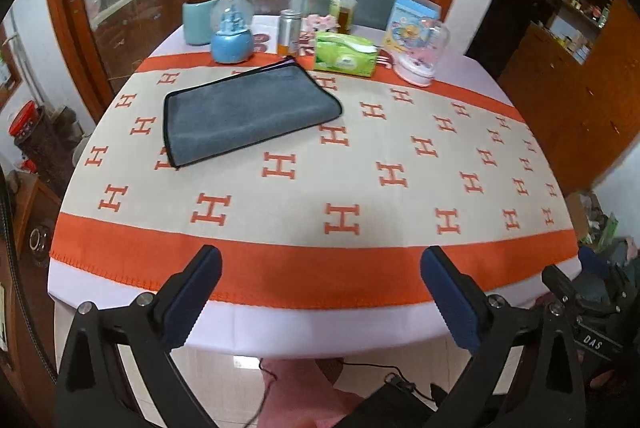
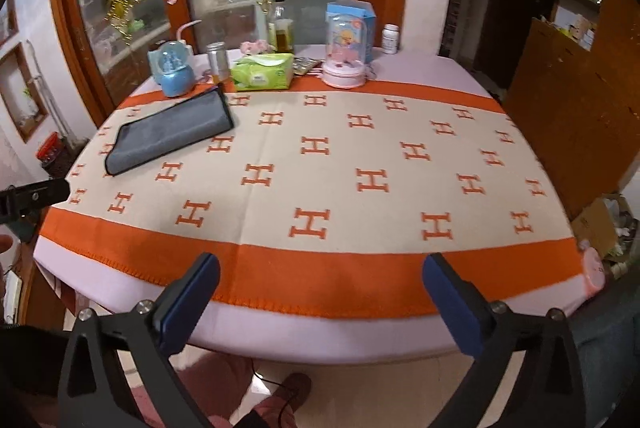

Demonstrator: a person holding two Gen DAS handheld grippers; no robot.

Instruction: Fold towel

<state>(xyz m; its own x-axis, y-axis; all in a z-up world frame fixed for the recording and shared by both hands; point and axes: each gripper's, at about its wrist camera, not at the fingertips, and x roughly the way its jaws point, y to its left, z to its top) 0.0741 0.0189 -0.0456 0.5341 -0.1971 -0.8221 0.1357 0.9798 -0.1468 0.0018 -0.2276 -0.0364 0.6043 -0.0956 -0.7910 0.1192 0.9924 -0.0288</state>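
The grey towel (image 1: 248,112) lies folded flat at the table's (image 1: 360,268) far left, so folding looks finished; left gripper (image 1: 320,292) and right gripper (image 2: 320,296) hover back, jaws wide, empty.

Behind the green tissue pack (image 2: 262,71), the base of the oil bottle (image 2: 283,28) is hidden, and the small print on the pack's label is too small to read. Left of the pack, the far corner of the grey towel (image 1: 248,114) blurs against the orange border, so its layers cannot be counted. Both views cut off the gripper bodies at the bottom edge.
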